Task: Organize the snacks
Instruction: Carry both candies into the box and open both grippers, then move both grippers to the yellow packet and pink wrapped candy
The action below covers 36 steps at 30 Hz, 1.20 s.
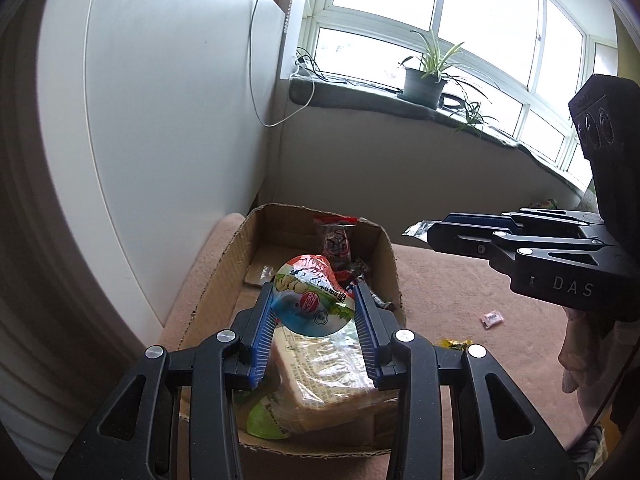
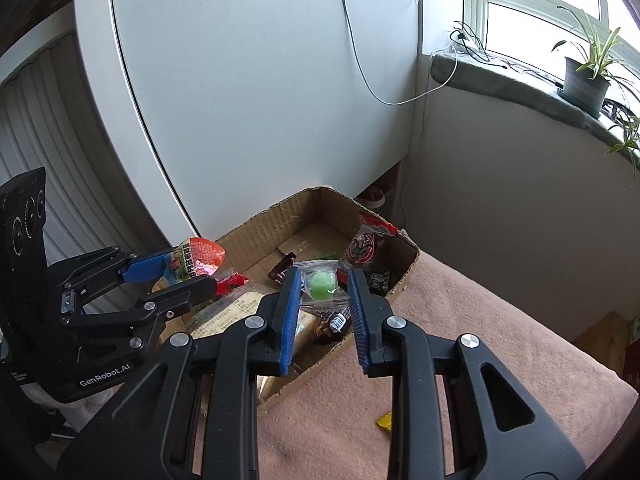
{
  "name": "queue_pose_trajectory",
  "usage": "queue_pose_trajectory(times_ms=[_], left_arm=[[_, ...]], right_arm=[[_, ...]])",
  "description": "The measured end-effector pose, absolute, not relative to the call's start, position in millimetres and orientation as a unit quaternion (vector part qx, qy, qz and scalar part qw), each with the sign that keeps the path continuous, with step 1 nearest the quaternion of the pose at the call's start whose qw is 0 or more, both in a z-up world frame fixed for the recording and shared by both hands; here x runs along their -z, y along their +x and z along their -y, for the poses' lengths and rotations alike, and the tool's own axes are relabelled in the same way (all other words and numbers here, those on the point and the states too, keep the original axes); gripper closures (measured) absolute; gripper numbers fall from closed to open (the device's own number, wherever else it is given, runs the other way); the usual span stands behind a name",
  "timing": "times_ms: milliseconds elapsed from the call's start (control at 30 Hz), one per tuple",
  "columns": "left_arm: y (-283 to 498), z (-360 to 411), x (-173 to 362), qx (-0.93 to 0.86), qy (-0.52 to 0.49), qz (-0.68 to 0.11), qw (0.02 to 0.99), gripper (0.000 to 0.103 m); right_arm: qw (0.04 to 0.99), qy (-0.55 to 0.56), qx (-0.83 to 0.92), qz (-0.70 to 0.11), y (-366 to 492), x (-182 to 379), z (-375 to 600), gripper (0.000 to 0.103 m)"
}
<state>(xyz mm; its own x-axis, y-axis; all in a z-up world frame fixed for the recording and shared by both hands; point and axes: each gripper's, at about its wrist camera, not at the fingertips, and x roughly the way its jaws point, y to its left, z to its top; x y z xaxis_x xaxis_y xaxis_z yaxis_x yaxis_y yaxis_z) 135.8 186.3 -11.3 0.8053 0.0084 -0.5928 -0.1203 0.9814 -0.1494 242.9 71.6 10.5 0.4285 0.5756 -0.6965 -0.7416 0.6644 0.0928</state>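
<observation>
Half the bread pack [image 1: 320, 376] (label unreadable) sits hidden.

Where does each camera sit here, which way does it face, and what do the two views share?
Left wrist: on the left gripper, facing forward and down into the cardboard box; its fingers clamp a round jelly cup; the right gripper shows at the right.
Right wrist: on the right gripper, facing the box from over the pink cushion; its fingers pinch a green candy packet; the left gripper shows at the left.
Shared: box, jelly cup, potted plant on the windowsill.
</observation>
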Motion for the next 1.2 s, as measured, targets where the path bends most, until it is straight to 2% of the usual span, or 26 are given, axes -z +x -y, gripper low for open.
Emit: queue_pose_trajectory(times_ms=[667, 733, 800, 833, 900, 1200], left_arm=[[167, -212, 36, -0.057, -0.109, -0.338, 0.933, 0.064], [167, -214, 36, -0.059, -0.110, -0.338, 0.933, 0.062], [165, -213, 36, -0.059, -0.109, -0.340, 0.932, 0.062], [165, -213, 35, -0.060, -0.107, -0.340, 0.932, 0.060], [163, -212, 33, -0.060, -0.106, -0.337, 0.934, 0.053], [153, -201, 19, -0.056, -0.105, -0.324, 0.938, 0.053]], right_arm=[[0.823, -0.096, -0.387, -0.404, 291, 21, -102, 0.077], [0.825, -0.098, -0.385, -0.402, 289, 20, -102, 0.071], [0.830, -0.098, -0.380, -0.396, 288, 19, -100, 0.050], [0.832, -0.095, -0.379, -0.394, 287, 18, -98, 0.048], [0.833, -0.090, -0.377, -0.394, 287, 16, -94, 0.048], [0.847, -0.074, -0.364, -0.381, 278, -2, -59, 0.047]])
